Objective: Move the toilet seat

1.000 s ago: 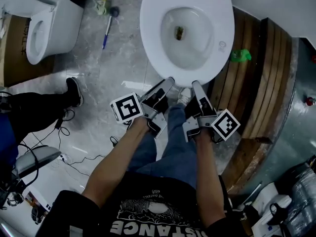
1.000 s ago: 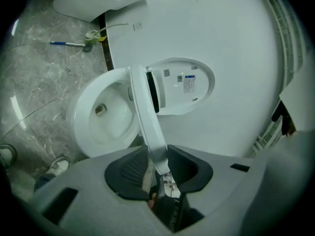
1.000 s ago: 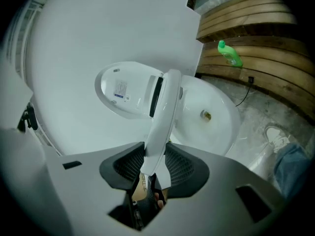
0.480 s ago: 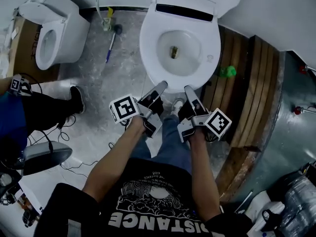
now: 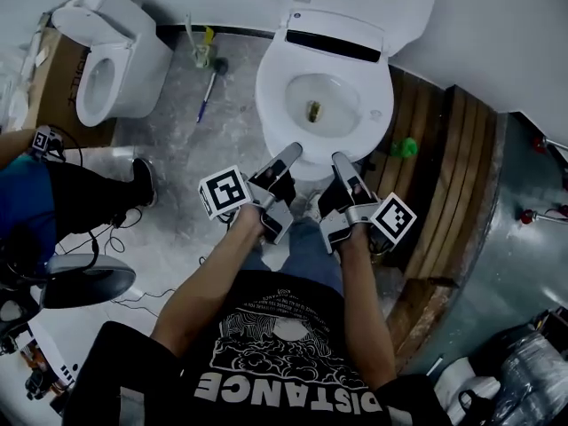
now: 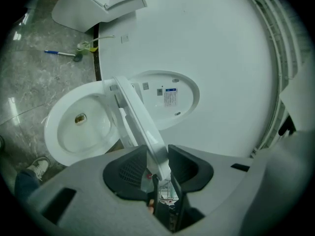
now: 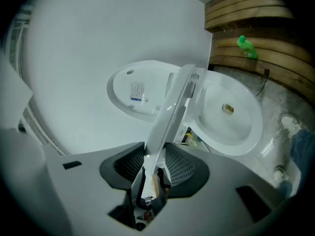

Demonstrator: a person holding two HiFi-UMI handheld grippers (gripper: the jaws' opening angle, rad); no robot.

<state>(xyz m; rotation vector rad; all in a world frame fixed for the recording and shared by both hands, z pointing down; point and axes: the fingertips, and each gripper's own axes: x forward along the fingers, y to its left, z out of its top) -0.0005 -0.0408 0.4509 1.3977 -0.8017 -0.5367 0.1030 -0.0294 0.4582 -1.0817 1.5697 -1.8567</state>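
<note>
White toilet seat (image 6: 137, 119) half raised, edge-on between bowl (image 6: 78, 132) and upright lid (image 6: 170, 100). Left gripper (image 5: 293, 152) jaws opening, pads on seat's front edge; right gripper (image 5: 340, 159) clamps same edge. Best lift both sides evenly, avoid twisting.

A grey marbled floor (image 5: 226, 140) is seen under even, soft light, and glossy reflections are carried on it. The upper edge of the head view is closed off by a plain white wall (image 5: 497, 25). At the upper left a spare white toilet (image 5: 111, 56) is set beside a brown cardboard box (image 5: 46, 91). A blue-handled brush (image 5: 209, 91) is laid on the floor near the wall. To the right, a curved platform of dark wooden slats (image 5: 453, 176) is laid, and a green bottle (image 5: 404, 146) is left on it. Beyond the slats, a dull grey metal surface (image 5: 524, 264) is spread.
</note>
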